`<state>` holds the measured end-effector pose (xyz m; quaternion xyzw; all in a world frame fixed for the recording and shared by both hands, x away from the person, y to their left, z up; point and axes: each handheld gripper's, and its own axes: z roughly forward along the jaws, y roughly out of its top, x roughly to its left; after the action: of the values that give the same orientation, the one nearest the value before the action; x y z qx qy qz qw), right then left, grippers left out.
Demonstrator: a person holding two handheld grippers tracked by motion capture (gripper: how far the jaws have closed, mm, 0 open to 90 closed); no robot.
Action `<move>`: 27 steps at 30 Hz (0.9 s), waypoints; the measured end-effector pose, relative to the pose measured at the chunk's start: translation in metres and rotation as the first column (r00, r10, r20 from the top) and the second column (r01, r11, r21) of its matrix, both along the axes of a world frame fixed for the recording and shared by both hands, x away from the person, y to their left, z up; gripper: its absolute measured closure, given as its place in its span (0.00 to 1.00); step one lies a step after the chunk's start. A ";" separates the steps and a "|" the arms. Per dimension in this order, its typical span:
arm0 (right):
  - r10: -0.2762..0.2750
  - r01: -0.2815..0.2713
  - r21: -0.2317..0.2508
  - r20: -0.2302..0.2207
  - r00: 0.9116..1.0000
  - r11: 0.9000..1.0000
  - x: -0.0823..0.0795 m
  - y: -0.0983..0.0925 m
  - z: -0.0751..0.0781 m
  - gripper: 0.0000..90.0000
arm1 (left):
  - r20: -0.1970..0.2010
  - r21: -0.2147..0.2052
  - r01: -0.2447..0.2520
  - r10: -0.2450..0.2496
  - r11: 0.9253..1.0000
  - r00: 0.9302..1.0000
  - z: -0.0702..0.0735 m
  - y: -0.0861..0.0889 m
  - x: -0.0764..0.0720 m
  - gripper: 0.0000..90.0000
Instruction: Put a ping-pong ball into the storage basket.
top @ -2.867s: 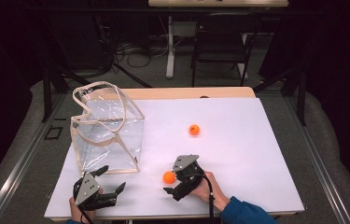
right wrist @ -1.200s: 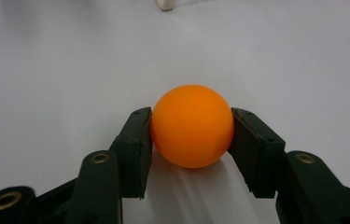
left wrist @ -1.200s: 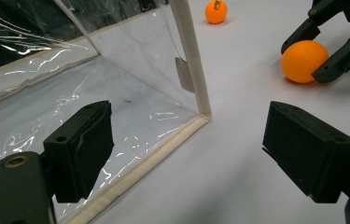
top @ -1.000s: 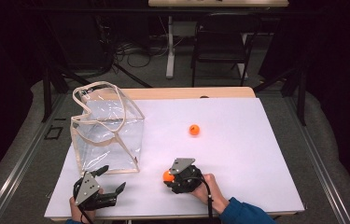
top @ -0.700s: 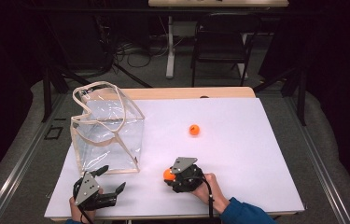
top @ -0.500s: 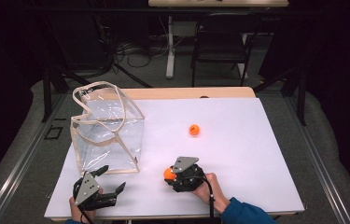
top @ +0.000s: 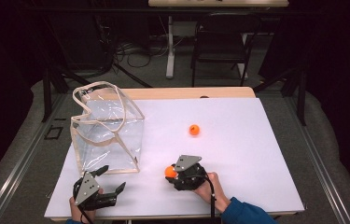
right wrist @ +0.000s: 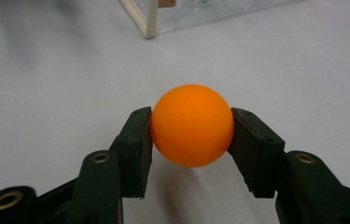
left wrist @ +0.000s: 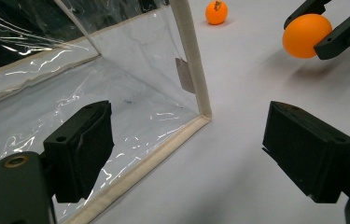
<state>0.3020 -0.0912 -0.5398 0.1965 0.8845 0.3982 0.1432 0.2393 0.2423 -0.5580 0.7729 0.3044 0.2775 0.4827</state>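
In the high view, the right hand-held gripper (top: 171, 173), lower centre, is closed on a small orange plastic ball (top: 169, 171); the clear plastic tote bag (top: 107, 128) stands to its upper left. In the left gripper view, the left hand-held gripper (left wrist: 186, 149) stands wide open and empty at the bag's near corner. In the right gripper view, the ball sits clamped mid-frame, the bag's corner at the top edge.

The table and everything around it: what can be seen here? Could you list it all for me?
Ball, held: 1, orange, clamped in the right gripper.
Ball, loose: 1, orange, mid-table, apart from everything.
Bag: 1, clear with cream trim, upright at table's left.
Table: 1, white top.
Chair: 1, black, beyond the table.
Left gripper: 1, black, open, facing the bag's corner.
Right gripper: 1, black, shut on a ball.
Hands: 2, at the near edge.
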 end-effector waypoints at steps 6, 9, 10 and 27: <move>-0.007 0.007 0.008 0.007 1.000 1.000 -0.001 -0.001 0.002 0.56 | 0.000 -0.001 -0.002 0.002 1.000 1.000 0.000 0.000 0.000 0.18; -0.011 0.011 0.011 0.010 1.000 1.000 -0.001 -0.002 0.003 0.56 | -0.001 -0.003 -0.002 0.002 1.000 1.000 0.000 0.000 0.000 0.18; -0.010 0.010 0.015 0.015 1.000 1.000 0.000 -0.003 0.003 0.56 | -0.001 -0.001 -0.002 0.002 1.000 1.000 0.000 0.000 0.000 0.18; -0.041 0.040 0.041 0.031 0.999 0.998 0.002 -0.010 0.009 0.56 | 0.000 -0.001 -0.003 0.003 1.000 1.000 0.000 0.000 0.000 0.18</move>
<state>0.3036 -0.1011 -0.5303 0.2110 0.8698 0.4159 0.1612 0.2390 0.2423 -0.5579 0.7721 0.3058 0.2782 0.4826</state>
